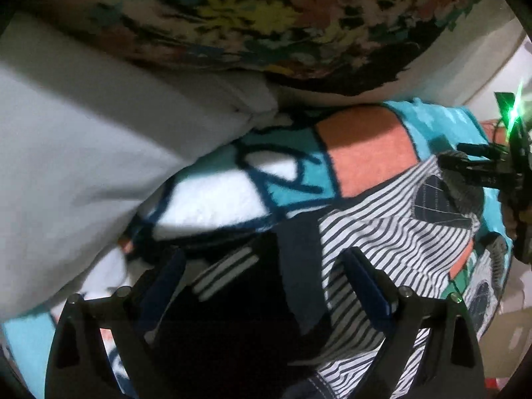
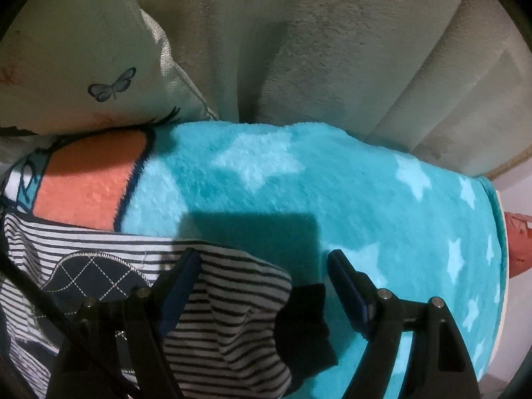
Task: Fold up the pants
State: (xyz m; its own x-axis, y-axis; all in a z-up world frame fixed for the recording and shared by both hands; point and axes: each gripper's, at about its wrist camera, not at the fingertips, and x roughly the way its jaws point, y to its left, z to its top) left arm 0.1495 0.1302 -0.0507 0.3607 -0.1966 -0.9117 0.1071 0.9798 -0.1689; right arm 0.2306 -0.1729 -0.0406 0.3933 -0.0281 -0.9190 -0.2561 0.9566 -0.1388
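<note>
The striped navy-and-white pants (image 1: 382,232) lie on a turquoise blanket (image 1: 292,153). They carry quilted navy patches (image 1: 432,196) and dark cuffs. My left gripper (image 1: 262,259) is open, its jaws wide apart over the dark waistband end of the pants. My right gripper (image 2: 262,259) is open too, with a bunched striped leg end (image 2: 232,299) and its dark cuff (image 2: 306,319) lying between the fingers. The same pants spread to the left in the right wrist view (image 2: 66,249). The right gripper's body (image 1: 498,173) shows at the right edge of the left wrist view.
The blanket (image 2: 299,183) has pale stars and an orange panel (image 2: 86,179). A white pillow (image 1: 83,149) and a floral cushion (image 1: 266,16) lie beyond. A butterfly-print pillow (image 2: 83,66) and a grey sofa back (image 2: 316,50) stand behind the blanket.
</note>
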